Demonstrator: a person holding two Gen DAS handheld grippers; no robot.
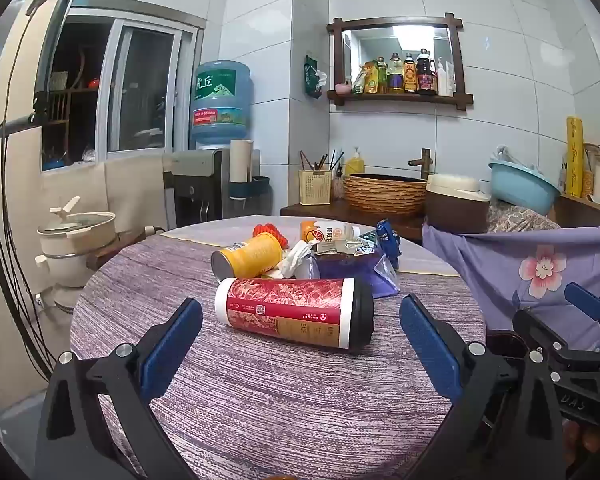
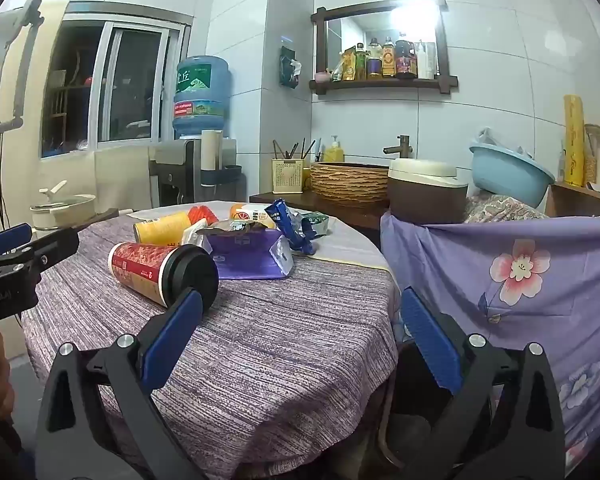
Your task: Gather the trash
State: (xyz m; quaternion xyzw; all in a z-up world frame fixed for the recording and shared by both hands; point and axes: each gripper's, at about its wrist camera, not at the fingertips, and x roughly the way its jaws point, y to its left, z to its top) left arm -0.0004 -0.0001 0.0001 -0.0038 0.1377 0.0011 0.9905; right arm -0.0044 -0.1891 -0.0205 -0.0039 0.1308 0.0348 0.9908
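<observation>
Left wrist view: red cup point(image 1: 296, 312) lies capped on table point(image 1: 260, 400).

water jug point(image 1: 221, 101): large characters "虎丘" on its green label. red cup point(image 1: 296, 312): "chagee" in small print. right gripper body point(image 1: 572, 400): "das".

round table point(image 1: 260, 400) with purple woven cloth, that's all I'm seeing from here | red cup with black lid point(image 1: 294, 312) on its side nearest me | yellow can point(image 1: 248, 259) tipped over just behind | purple pouch point(image 2: 246, 258), crumpled blue wrapper point(image 2: 290, 226), white-orange bottle point(image 1: 326, 231) bunched near the far edge
</observation>
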